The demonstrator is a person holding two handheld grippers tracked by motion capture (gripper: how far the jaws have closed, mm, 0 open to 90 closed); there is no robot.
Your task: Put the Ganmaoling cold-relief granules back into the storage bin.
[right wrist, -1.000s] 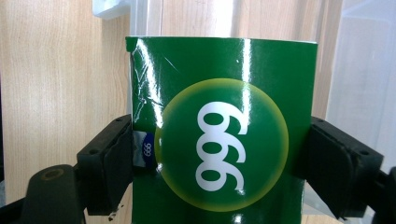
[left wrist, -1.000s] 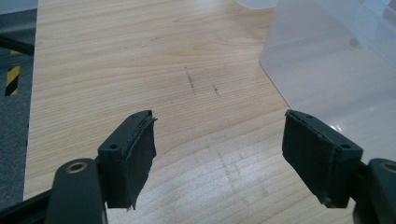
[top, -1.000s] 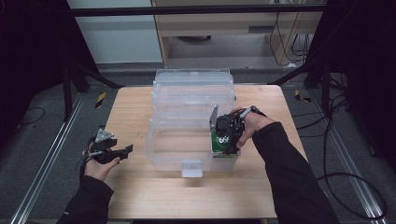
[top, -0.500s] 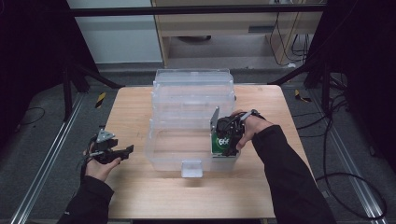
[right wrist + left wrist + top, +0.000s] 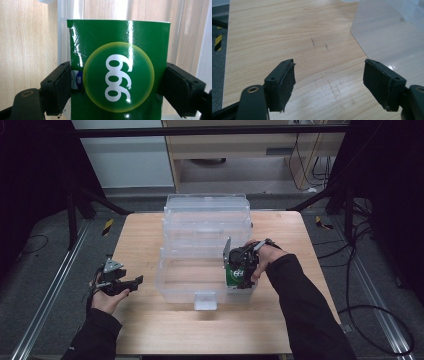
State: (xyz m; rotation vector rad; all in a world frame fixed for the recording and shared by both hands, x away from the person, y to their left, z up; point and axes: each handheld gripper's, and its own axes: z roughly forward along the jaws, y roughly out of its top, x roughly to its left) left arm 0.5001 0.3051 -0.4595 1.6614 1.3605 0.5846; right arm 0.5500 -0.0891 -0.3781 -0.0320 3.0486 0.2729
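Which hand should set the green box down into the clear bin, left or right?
Right. The right gripper already clamps the green cardboard box with the white 999 print at the clear plastic bin's right end. The left gripper stands open, holding nothing, over the wooden table beside the bin.

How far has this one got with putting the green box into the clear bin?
Done: the right hand-held gripper is clamped on the green box at the clear bin's right end. In hand: lowering it inside. Left: releasing it. The left hand-held gripper is open over the table.
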